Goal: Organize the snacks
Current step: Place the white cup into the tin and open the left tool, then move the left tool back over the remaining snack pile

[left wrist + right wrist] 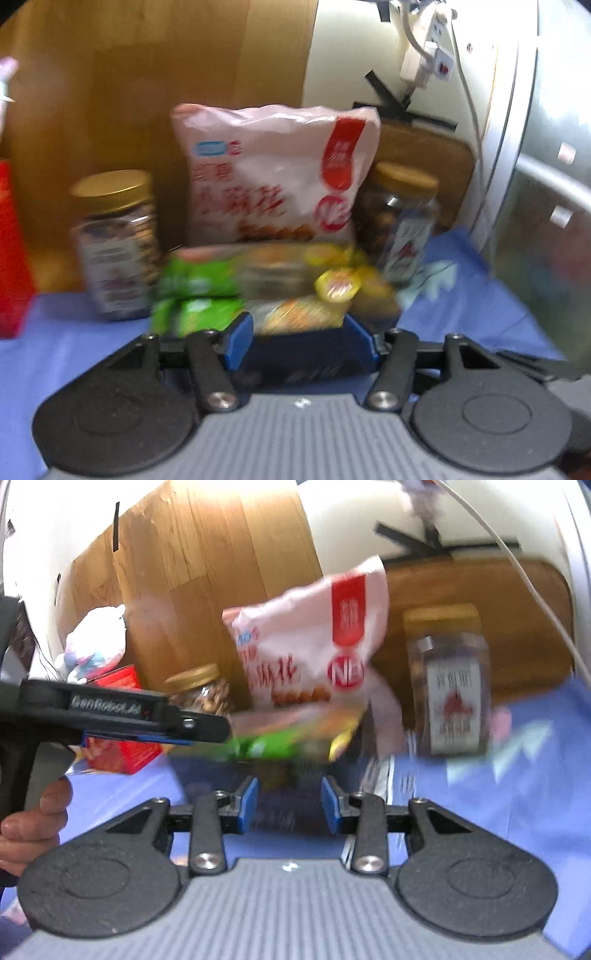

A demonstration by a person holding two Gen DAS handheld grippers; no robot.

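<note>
- Lying mid-bench, near side: loose snack packs [258,284] w/ pink bag [273,173] propped behind, jars [118,243] left & right.
- Both tools, left tool [299,332], right tool [288,805]: part-open, empty.
- Sorting looks barely started.

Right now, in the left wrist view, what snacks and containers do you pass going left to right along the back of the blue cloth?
Red box → left gold-lidded jar → pink snack bag → right gold-lidded jar.
</note>
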